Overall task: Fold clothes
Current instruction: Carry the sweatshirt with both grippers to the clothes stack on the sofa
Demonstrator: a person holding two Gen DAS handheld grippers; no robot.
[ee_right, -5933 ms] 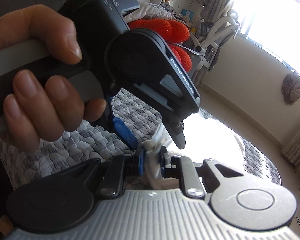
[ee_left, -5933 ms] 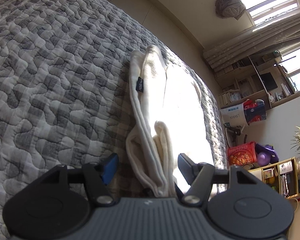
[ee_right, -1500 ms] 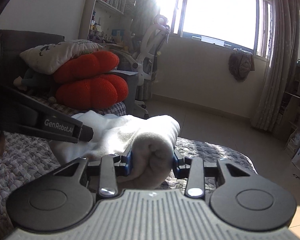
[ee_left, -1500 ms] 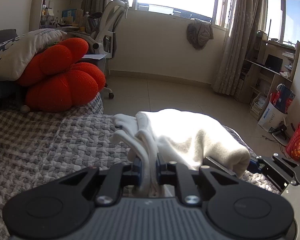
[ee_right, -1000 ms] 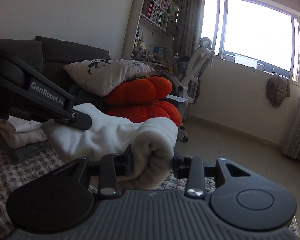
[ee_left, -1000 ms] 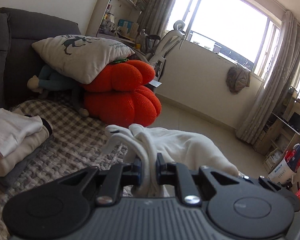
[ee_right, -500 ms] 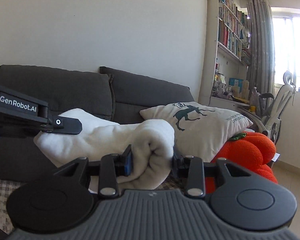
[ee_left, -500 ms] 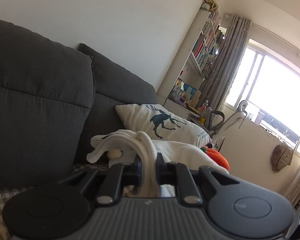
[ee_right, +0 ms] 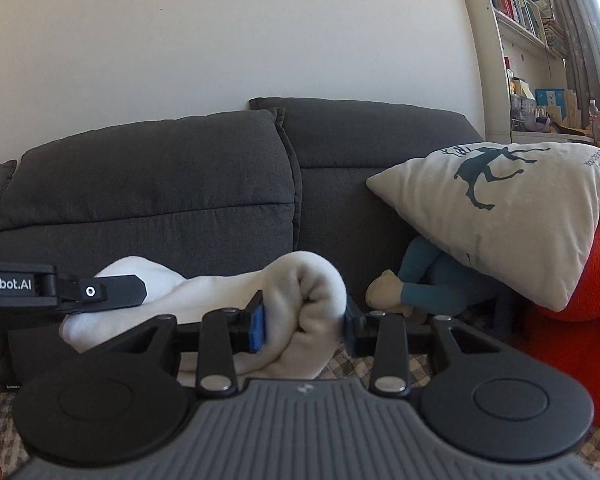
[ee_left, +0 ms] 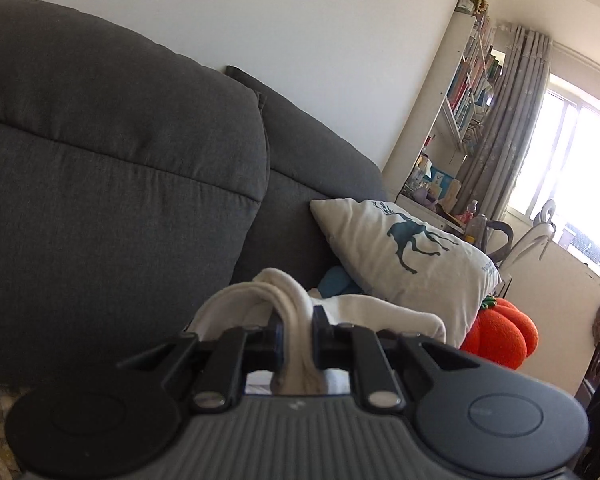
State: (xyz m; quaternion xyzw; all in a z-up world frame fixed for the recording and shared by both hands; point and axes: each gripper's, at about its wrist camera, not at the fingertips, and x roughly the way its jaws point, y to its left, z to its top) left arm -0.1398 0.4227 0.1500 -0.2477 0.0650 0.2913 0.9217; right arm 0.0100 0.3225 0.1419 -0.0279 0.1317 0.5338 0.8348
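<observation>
A folded white garment is carried in the air between both grippers, in front of a dark grey sofa. My right gripper is shut on its thick rolled end. My left gripper is shut on the thin layered edges of the same white garment, whose bulk stretches off to the right. In the right wrist view the left gripper's black body shows at the left edge beside the cloth. What lies under the garment is hidden.
The grey sofa backrest fills the background. A white deer-print pillow rests on an orange plush cushion, with a blue soft toy beneath. A checked quilt covers the seat. Bookshelves and a window stand right.
Both grippers have swung left with the garment, from facing the window and orange cushion to facing the sofa backrest. In the last half second they dropped slightly lower. Both grips are unchanged.
</observation>
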